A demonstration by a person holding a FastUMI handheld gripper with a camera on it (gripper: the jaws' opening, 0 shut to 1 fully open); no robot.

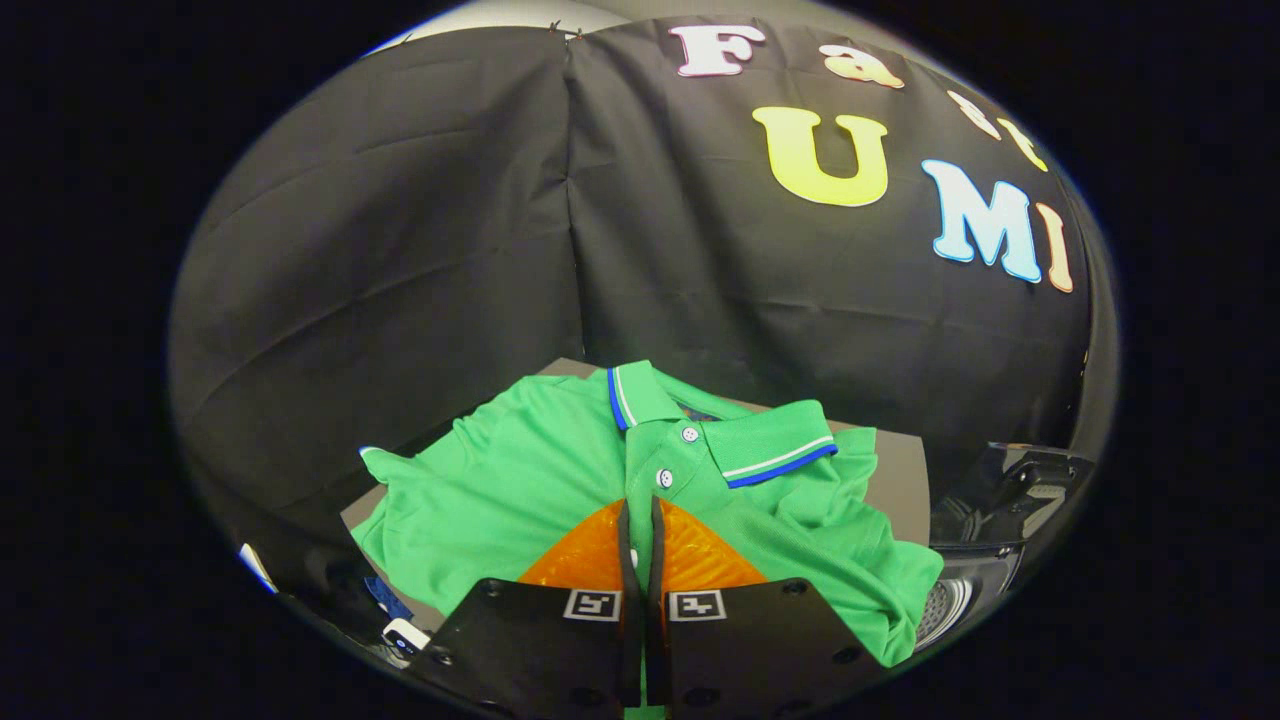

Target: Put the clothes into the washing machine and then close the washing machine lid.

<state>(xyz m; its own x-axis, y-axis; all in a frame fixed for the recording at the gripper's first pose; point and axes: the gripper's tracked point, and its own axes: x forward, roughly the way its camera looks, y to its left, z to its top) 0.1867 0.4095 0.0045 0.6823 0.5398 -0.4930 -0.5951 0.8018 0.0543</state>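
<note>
**Tool closed over the green polo shirt**

A green polo shirt point(520, 480) lies spread on a grey tabletop point(905, 480) in front of the booth's black cloth wall point(400, 250). Its collar, trimmed with white and blue stripes, points toward the wall, and two white buttons show on the placket just ahead of the fingertips. One sleeve reaches out to the left side; on the right the fabric is bunched and folds over the tabletop's edge.

The tool point(641, 515) sits low over the shirt's chest, its two fingers drawn together with only a thin slit between them. The tips rest at the placket, just below the lower button. Whether any cloth is pinched in that slit cannot be told.

To the right of the shirt, beyond the tabletop's edge, stands the washing machine point(1000, 520): a dark glossy body with its perforated metal drum visible beside the bunched fabric.
</note>
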